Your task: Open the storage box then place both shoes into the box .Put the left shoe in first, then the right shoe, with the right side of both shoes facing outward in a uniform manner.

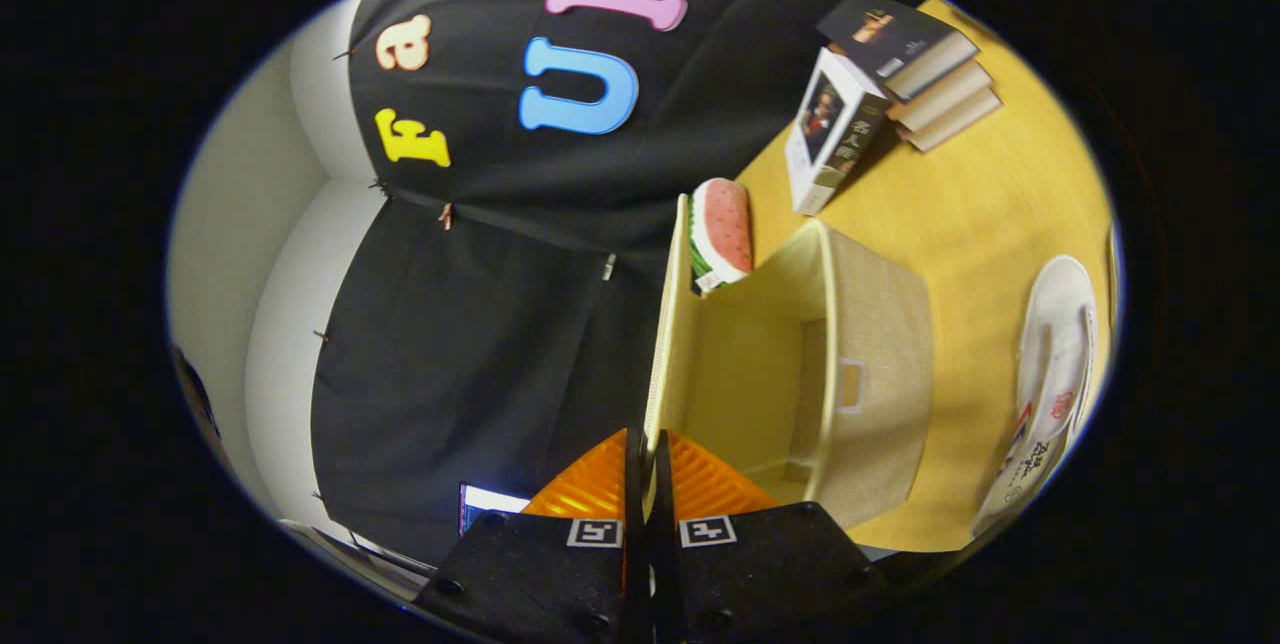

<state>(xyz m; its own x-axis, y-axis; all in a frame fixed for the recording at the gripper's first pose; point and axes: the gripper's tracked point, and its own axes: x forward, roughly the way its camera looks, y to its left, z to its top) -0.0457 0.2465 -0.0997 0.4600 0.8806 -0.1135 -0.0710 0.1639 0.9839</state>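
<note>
The jaws (650, 469) are pressed together on the thin lid (668, 324) of the storage box (880, 374), holding it up on its edge. The box sits open on the yellow counter (980, 214), just past the fingers, and its inside looks bare. A watermelon slice toy (722, 234) sits by the far end of the lid. Past the box, a white book (835, 129) leans on a pile of books (925, 64). A white shoe (1050, 364) lies on the counter, well apart from the box.
</note>
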